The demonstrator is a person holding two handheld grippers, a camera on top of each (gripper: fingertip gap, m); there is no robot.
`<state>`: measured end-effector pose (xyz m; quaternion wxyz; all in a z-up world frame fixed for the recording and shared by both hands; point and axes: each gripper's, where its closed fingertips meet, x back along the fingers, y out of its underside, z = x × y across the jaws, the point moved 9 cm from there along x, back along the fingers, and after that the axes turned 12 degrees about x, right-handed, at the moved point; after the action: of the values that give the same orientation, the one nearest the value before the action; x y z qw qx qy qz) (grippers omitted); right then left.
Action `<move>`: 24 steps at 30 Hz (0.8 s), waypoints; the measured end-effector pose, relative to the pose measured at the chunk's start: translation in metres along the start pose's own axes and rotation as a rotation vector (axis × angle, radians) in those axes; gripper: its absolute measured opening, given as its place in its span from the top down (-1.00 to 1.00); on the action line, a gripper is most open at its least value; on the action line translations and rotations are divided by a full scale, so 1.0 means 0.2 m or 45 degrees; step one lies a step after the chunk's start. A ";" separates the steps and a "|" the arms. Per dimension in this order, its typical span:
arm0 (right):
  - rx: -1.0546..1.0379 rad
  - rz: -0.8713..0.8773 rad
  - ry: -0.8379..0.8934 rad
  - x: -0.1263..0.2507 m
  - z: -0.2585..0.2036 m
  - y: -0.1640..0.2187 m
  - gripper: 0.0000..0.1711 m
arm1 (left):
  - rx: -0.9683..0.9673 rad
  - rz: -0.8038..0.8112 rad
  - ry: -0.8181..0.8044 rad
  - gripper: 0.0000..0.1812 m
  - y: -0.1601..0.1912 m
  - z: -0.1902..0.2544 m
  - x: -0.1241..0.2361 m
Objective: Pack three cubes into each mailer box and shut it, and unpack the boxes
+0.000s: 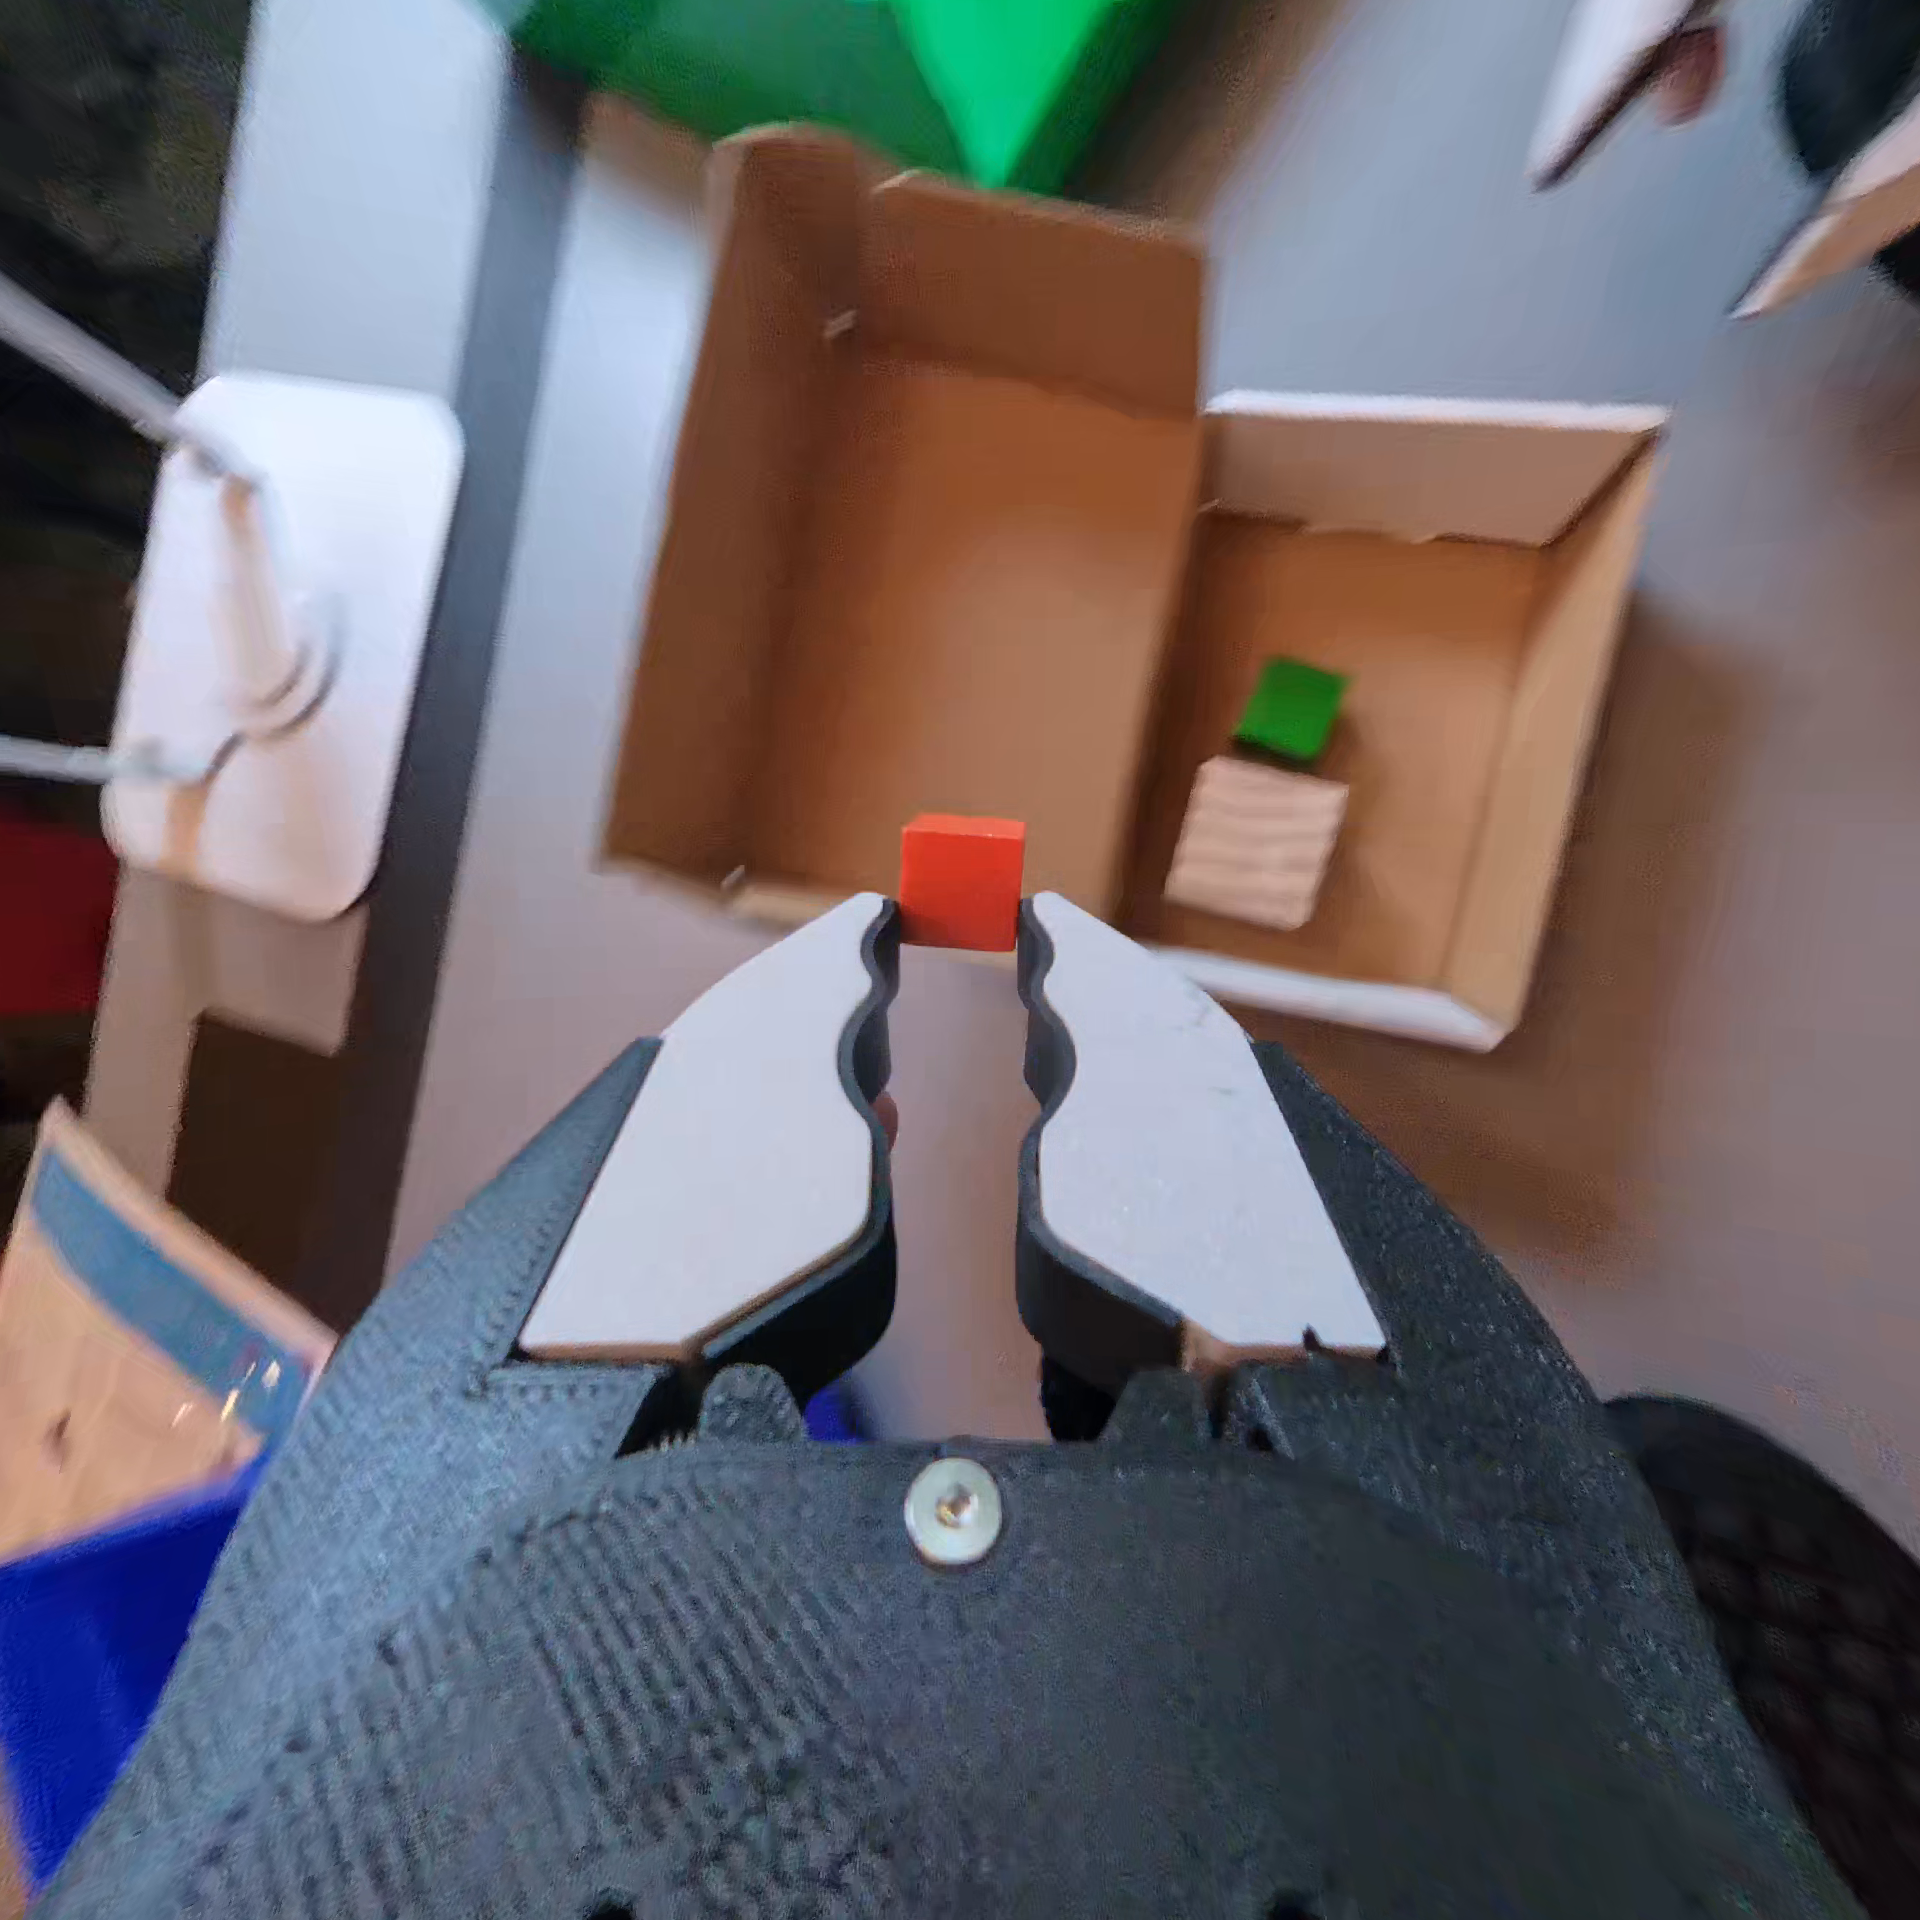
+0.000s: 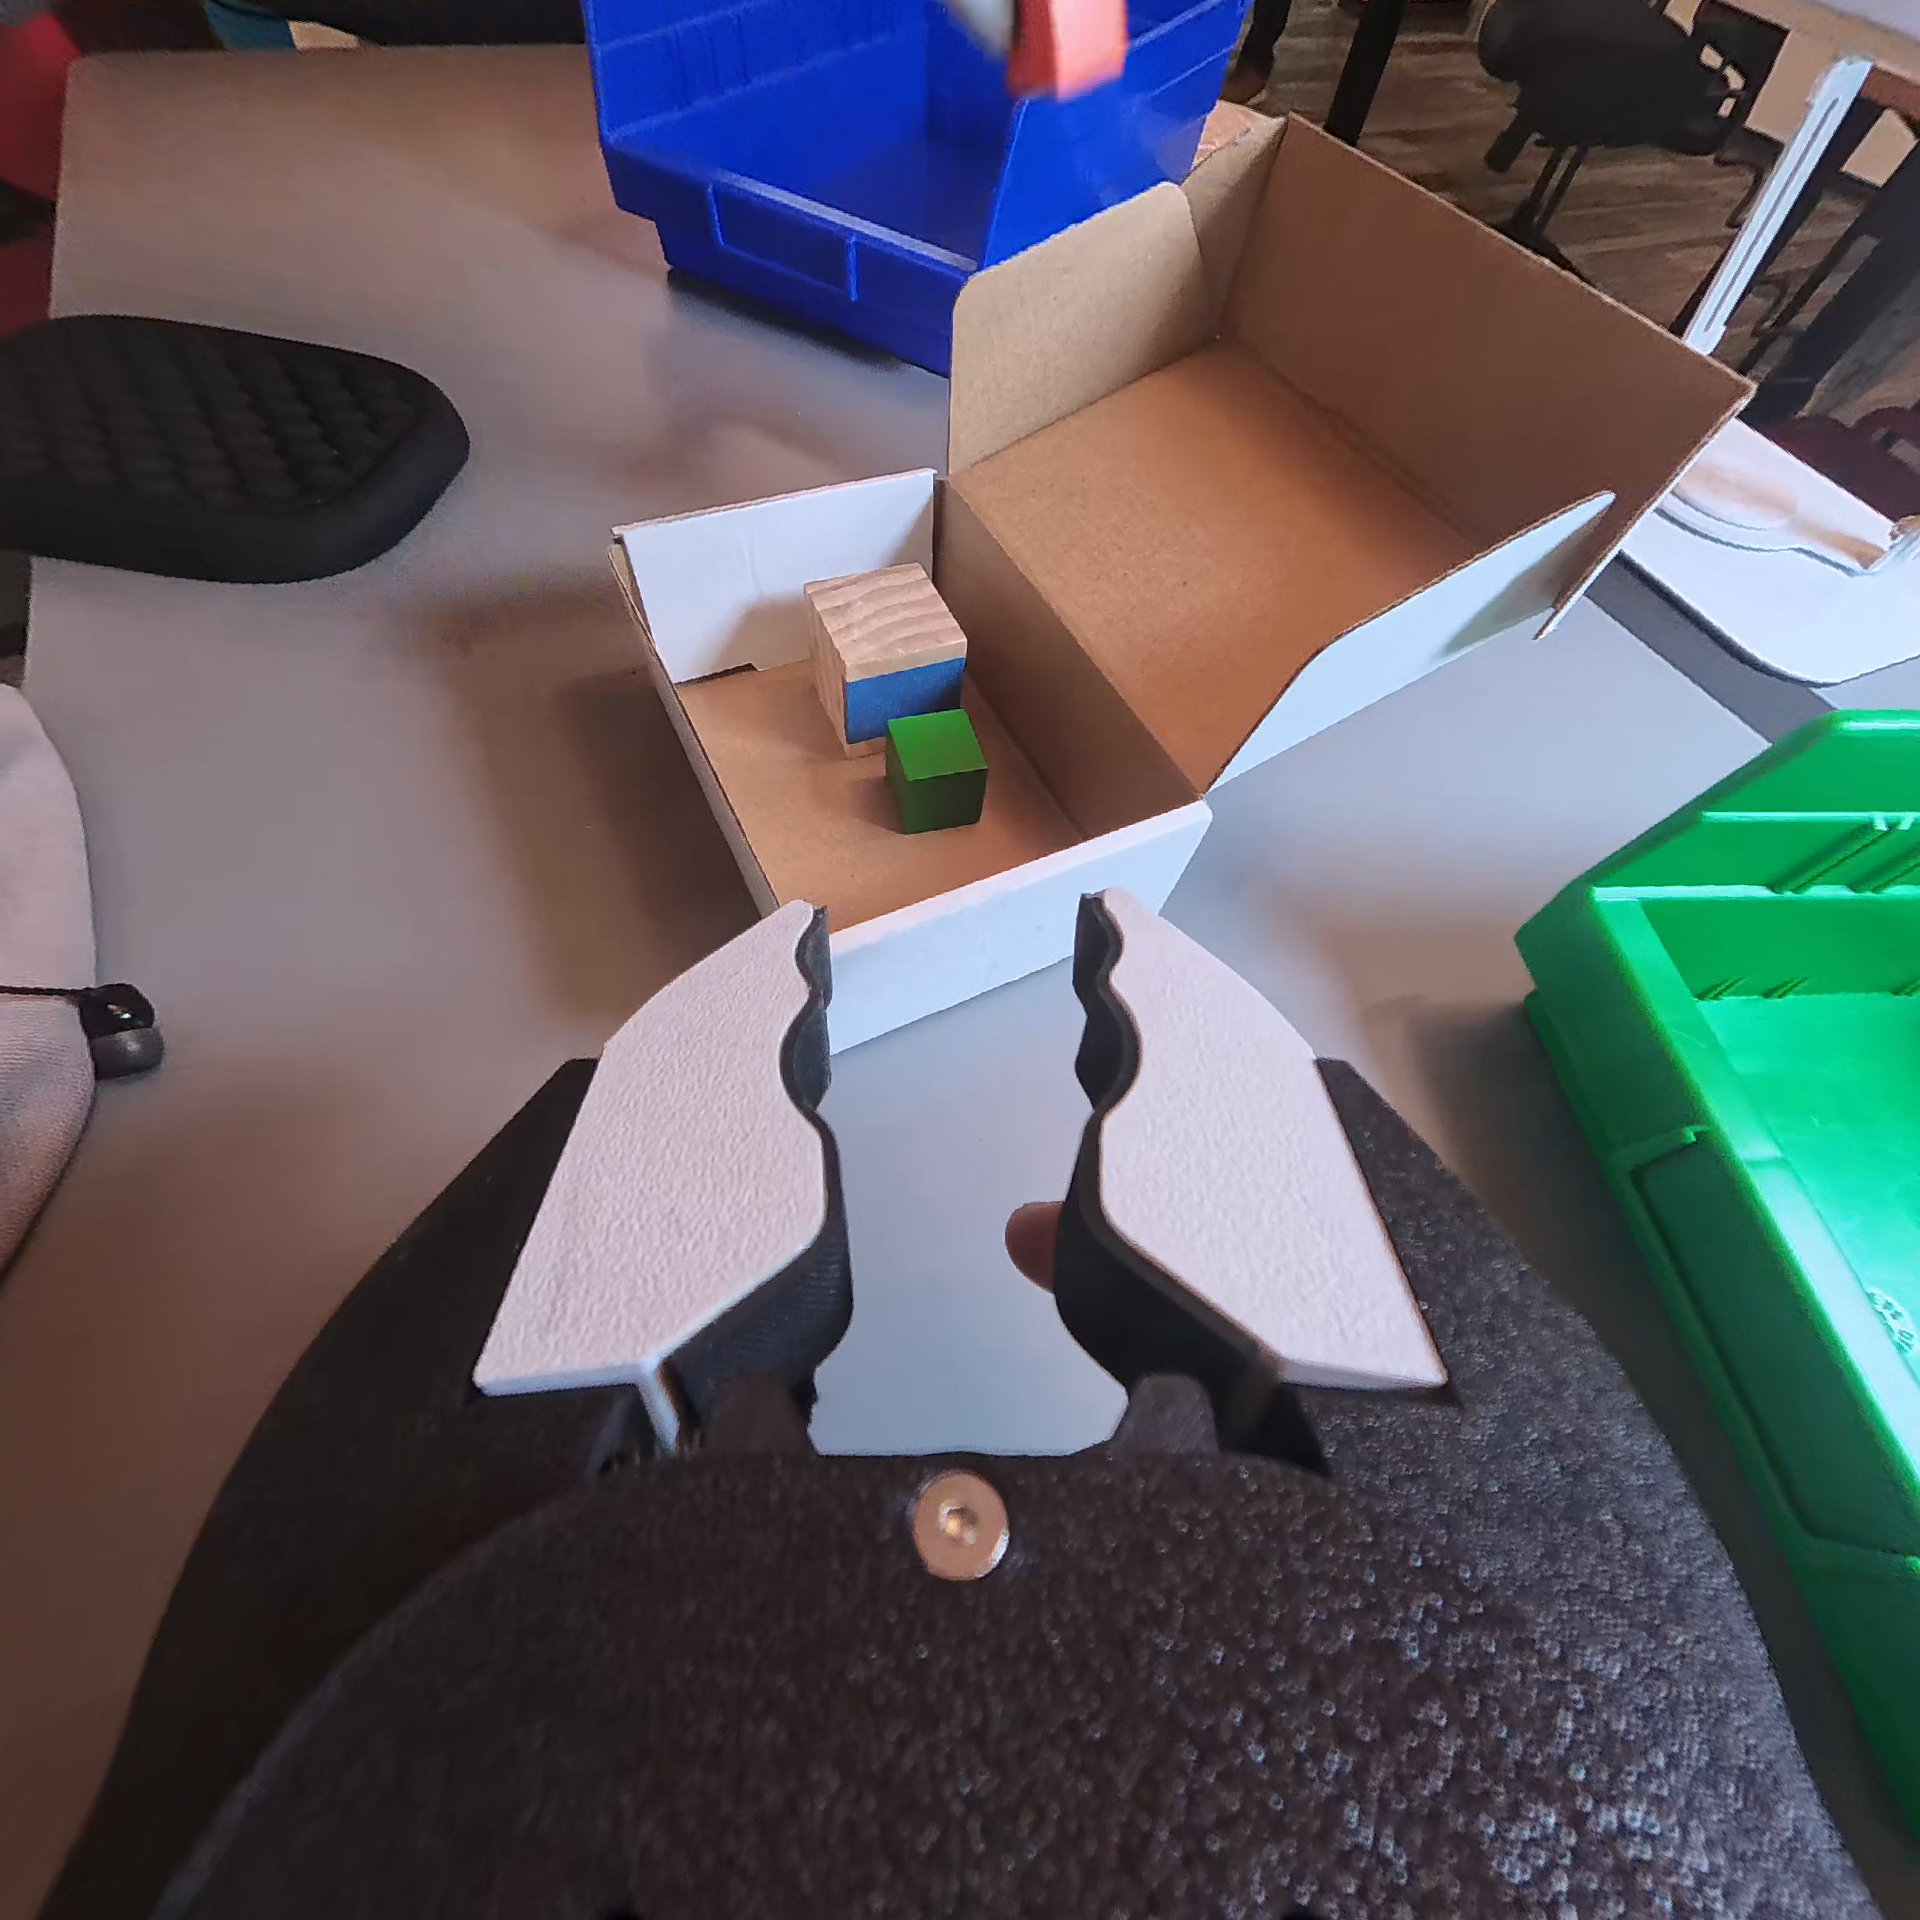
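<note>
Left wrist view shows the left tongs (image 1: 958,914) clamped on a red cube (image 1: 961,881) above the mailer box (image 1: 1475,468), a third cube needing release inside; right tongs (image 2: 951,940) gape empty.

You have the white mailer box (image 2: 997,935) open on the bench, lid upright. Inside, a green cube (image 2: 935,769) touches a larger wood-and-blue cube (image 2: 888,649). A red cube (image 1: 961,881) sits pinched above.

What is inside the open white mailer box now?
Inside the mailer box stand two cubes: a larger wooden cube with a blue side, and a small green cube close beside it. The near wall hides a strip of the floor.
</note>
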<state>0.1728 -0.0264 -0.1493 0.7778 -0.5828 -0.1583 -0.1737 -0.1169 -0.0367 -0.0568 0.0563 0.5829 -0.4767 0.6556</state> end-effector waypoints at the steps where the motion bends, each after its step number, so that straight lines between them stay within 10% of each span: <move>1: 0.000 0.002 0.004 0.00 0.00 0.00 0.48 | -0.049 -0.007 0.059 0.76 -0.04 0.10 -0.08; 12: 0.006 -0.001 0.016 0.02 0.01 0.01 0.49 | -0.303 -0.292 0.222 0.77 -0.14 0.51 -0.68; 19: 0.004 -0.001 0.016 0.02 0.01 0.01 0.49 | -0.307 -0.309 0.204 0.59 -0.11 0.50 -0.66; 24: -0.021 0.005 0.033 0.02 0.02 0.01 0.49 | -0.103 0.078 0.121 0.59 -0.13 0.39 -0.35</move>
<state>0.1779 -0.0221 -0.1480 0.7753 -0.5873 -0.1458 -0.1810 -0.0242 -0.0430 -0.1093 0.0822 0.5336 -0.5174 0.6640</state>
